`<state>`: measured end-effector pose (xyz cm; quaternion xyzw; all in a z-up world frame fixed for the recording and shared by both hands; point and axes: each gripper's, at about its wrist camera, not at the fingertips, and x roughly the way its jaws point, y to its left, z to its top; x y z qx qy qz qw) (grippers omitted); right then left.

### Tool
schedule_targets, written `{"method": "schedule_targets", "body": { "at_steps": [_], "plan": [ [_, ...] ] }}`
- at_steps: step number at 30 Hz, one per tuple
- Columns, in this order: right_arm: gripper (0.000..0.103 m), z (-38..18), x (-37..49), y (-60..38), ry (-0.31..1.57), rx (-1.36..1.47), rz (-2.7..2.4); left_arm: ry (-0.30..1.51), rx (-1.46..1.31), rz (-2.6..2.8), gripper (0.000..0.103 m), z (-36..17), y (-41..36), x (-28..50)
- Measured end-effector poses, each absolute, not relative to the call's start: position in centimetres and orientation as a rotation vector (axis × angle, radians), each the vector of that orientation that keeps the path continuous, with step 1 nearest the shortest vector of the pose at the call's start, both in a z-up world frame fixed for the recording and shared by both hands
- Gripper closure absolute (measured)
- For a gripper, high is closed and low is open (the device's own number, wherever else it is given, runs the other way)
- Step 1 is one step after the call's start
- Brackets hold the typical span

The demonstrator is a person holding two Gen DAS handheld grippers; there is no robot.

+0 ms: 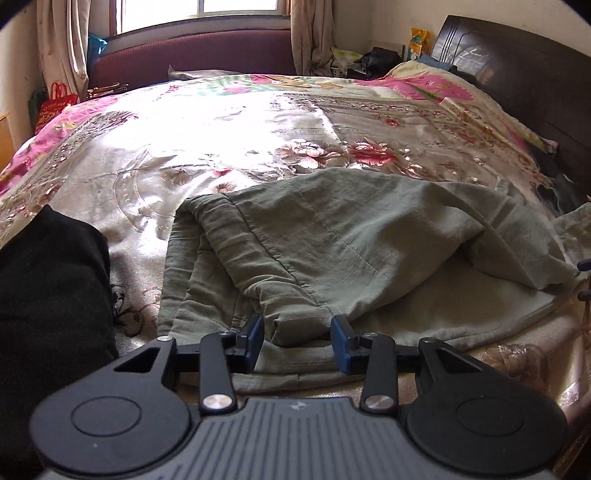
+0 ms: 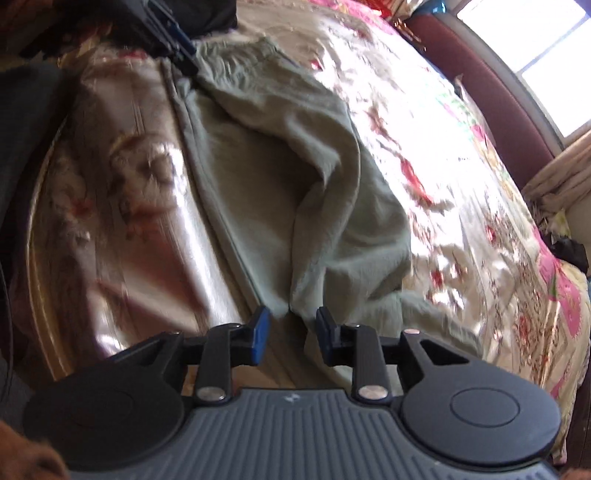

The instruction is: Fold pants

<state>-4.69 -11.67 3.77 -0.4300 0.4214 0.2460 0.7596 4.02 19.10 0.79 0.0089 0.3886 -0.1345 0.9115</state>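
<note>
Where the floral bedspread [image 1: 229, 147] fills the left wrist view: green pants [image 1: 332, 236] rumpled near its front edge, window [image 1: 199, 13] and dark headboard [image 1: 517, 74] beyond, left gripper [image 1: 297, 341] spread around a fabric fold. From the right wrist: pants [image 2: 280, 166] beside shiny bedspread [image 2: 424, 110], right gripper [image 2: 291, 334] parted at their edge.
</note>
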Motion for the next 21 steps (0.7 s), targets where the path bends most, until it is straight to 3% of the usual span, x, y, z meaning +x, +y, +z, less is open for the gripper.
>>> {"method": "schedule_targets", "body": {
  "at_steps": [3, 5, 6, 9, 16, 21],
  "plan": [
    [0.076, 4.7, -4.6, -13.5, 0.923, -0.836, 0.456, 0.812, 0.033, -0.269, 0.050, 0.1, 18.3, 5.1],
    [0.074, 5.6, -4.6, -12.5, 0.847, -0.796, 0.501, 0.831, 0.031, -0.252, 0.058, -0.2, 18.0, 5.4],
    [0.072, 5.7, -4.4, -11.6, 0.807, -0.800, 0.521, 0.837, 0.024, -0.248, 0.068, -0.2, 18.1, 5.5],
    [0.067, 4.6, -2.8, -7.0, 0.665, -0.819, 0.624, 0.837, -0.016, -0.246, 0.077, 0.5, 18.8, 5.4],
    [0.067, 0.5, 0.5, 3.2, 0.468, -0.933, 0.822, 0.818, -0.089, -0.250, 0.079, 1.8, 20.5, 5.6],
    [0.070, -0.9, 1.4, 7.6, 0.451, -0.939, 0.854, 0.803, -0.104, -0.263, 0.079, 2.1, 21.3, 5.8]
  ]
}}
